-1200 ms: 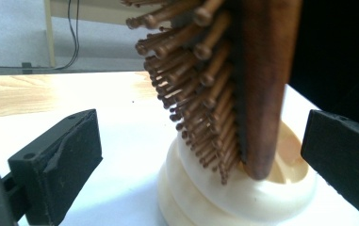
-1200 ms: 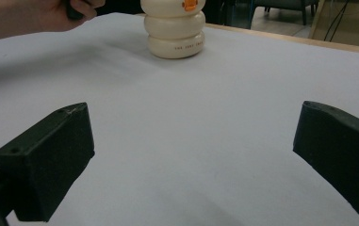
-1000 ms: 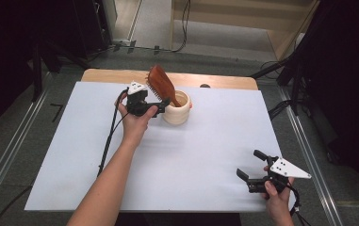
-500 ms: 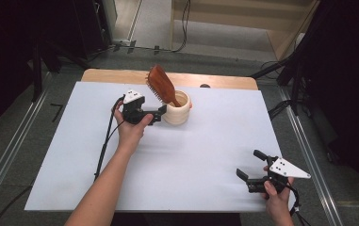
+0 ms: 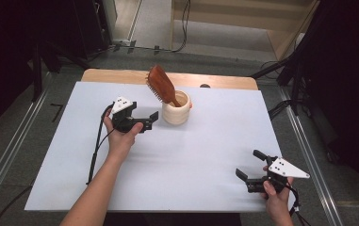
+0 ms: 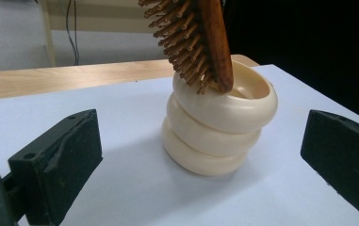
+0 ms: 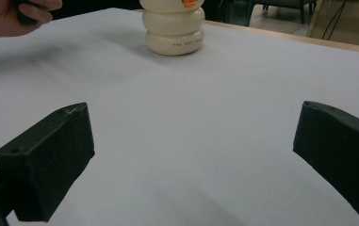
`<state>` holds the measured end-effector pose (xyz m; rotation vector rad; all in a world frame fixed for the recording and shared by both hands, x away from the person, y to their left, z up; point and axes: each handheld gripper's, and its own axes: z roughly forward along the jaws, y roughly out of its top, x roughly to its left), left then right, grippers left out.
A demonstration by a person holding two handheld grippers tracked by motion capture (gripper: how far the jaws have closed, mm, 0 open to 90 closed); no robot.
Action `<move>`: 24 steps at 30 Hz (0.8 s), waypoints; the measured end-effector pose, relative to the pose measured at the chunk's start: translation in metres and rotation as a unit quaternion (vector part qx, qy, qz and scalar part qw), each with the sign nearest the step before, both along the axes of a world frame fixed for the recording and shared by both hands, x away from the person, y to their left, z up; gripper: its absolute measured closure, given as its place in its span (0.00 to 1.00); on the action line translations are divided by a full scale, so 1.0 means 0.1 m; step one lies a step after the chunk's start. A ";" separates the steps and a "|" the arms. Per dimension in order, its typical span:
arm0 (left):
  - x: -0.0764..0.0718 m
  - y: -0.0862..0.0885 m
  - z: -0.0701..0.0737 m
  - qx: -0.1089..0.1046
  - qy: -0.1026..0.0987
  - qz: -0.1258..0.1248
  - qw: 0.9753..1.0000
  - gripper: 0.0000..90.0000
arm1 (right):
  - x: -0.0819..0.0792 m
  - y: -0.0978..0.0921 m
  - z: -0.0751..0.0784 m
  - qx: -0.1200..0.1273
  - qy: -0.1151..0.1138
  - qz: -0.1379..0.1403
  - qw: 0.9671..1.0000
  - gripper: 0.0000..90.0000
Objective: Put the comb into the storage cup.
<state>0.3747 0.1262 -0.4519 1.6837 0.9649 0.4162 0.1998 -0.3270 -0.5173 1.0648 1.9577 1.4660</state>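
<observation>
A cream holder (image 5: 176, 110) shaped like three stacked rings stood toward the far middle of the white table (image 5: 205, 155), and a brown wooden hairbrush (image 5: 162, 84) stood in it handle-down, its head leaning up and to the left with the bristles facing the left side. In the left gripper view the holder (image 6: 217, 127) sat on the surface between and beyond the two black jaws, and the brush (image 6: 200, 42) rested against the holder's near rim (its wooden pins plainly visible).

The left gripper (image 5: 148, 119) was held just beside the holder on its left, apart from it, jaws spread wide and gripping nothing. The left hand (image 5: 120, 136) wrapped around its body, with a black cable trailing back along the forearm.

The right gripper (image 5: 250, 165) sat well apart from the holder, near the table's front right corner, jaws likewise wide and empty. Its own view showed bare white surface between the jaws, with the holder (image 7: 173, 30) far ahead.
</observation>
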 end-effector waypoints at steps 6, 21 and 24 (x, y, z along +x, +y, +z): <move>-0.11 0.10 -0.02 0.000 -0.002 -0.002 1.000 0.00 | 0.00 0.01 0.00 -0.002 0.001 -0.002 1.000 0.00; -0.38 0.39 -0.05 -0.003 -0.008 0.001 1.000 0.00 | 0.01 0.02 0.00 -0.007 0.001 -0.004 1.000 0.00; -0.44 0.45 -0.05 -0.002 -0.012 0.004 1.000 0.00 | 0.01 0.02 0.00 -0.007 0.001 -0.006 1.000 0.00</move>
